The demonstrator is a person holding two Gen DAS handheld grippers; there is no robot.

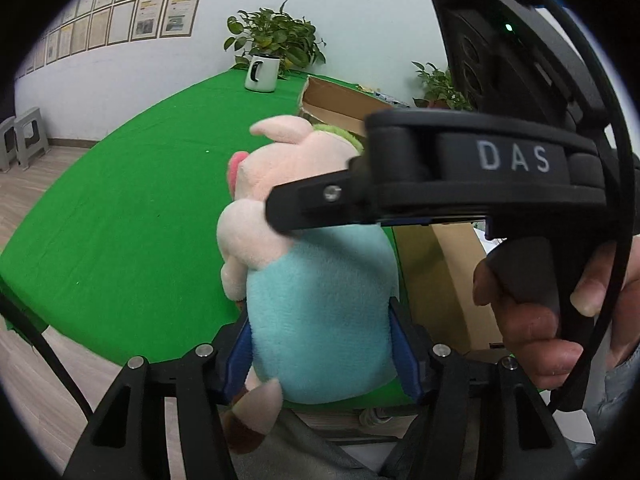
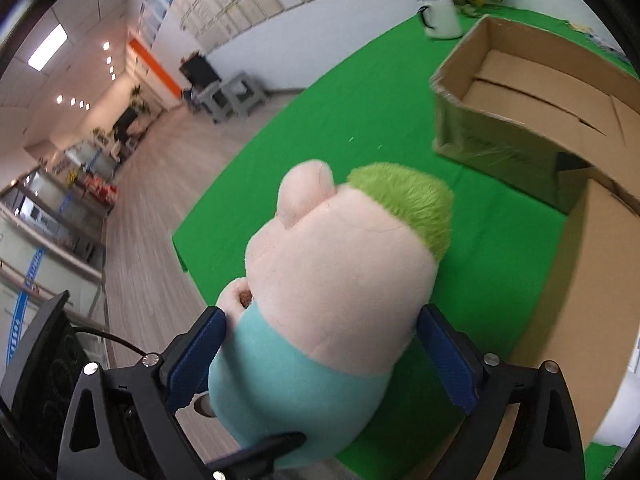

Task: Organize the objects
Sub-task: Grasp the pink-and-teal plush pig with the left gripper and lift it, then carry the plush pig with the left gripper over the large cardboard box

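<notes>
A plush pig (image 1: 320, 312) with a pink head, green hair and a light blue body is held in the air over the near edge of the green table (image 1: 120, 220). My left gripper (image 1: 320, 348) is shut on its blue body. My right gripper (image 2: 324, 356) has its blue pads on either side of the pig (image 2: 340, 280) around the neck and lower head; whether they press on it is unclear. The right gripper's body (image 1: 480, 168) crosses the left wrist view over the pig's head. An open cardboard box (image 2: 540, 108) stands on the table beyond the pig.
A white mug (image 1: 262, 73) and a potted plant (image 1: 276, 36) stand at the table's far edge. A second plant (image 1: 440, 88) is behind the box. A box flap (image 2: 580, 280) lies to the right. Grey stools (image 2: 236, 94) stand on the wooden floor at left.
</notes>
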